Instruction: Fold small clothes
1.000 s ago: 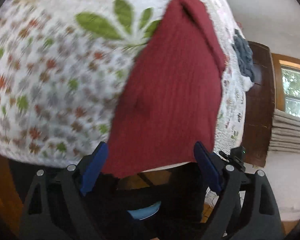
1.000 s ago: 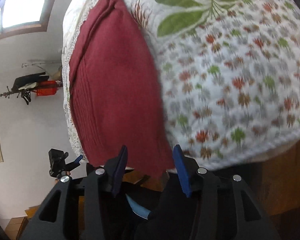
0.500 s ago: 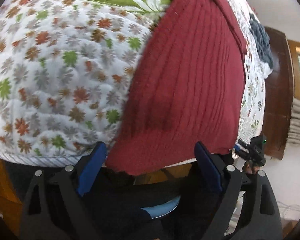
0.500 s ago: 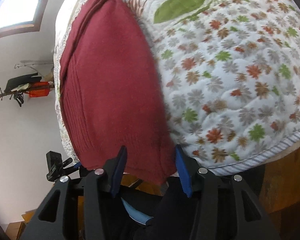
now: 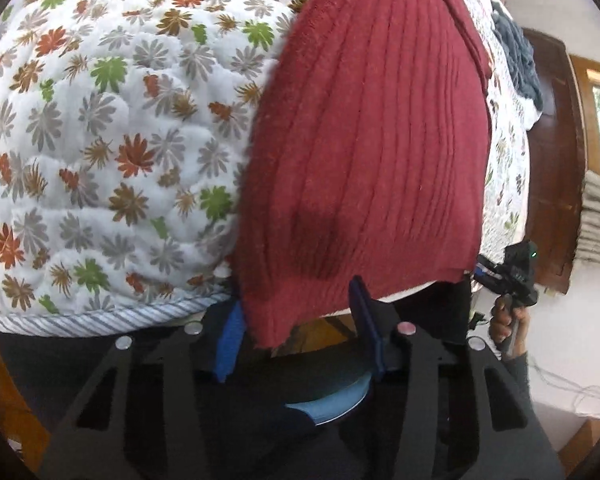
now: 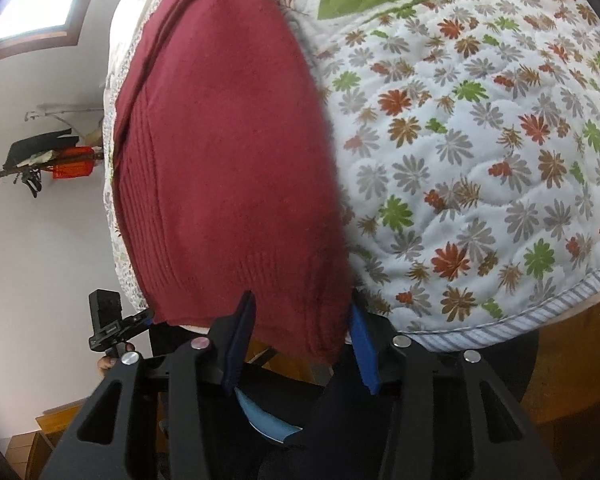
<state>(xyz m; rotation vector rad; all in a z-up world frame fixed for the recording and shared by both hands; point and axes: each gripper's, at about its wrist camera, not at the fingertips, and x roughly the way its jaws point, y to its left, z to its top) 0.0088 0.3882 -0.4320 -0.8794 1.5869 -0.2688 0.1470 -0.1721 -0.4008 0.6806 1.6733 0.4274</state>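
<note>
Red knit garment overhanging the quilt edge; left gripper and right gripper fingers apart, straddling its corners.

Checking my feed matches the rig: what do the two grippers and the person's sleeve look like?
Both the left gripper and right gripper have matte black slotted frames, silver round fasteners and blue finger pads. A light-blue curved part sits behind each. The person's sleeve is dark grey.

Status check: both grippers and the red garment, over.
Left gripper open, straddling near corner of red knit garment. Right gripper open astride other near corner. Garment flat on floral quilt, hem overhanging edge. Nothing in the way.
</note>
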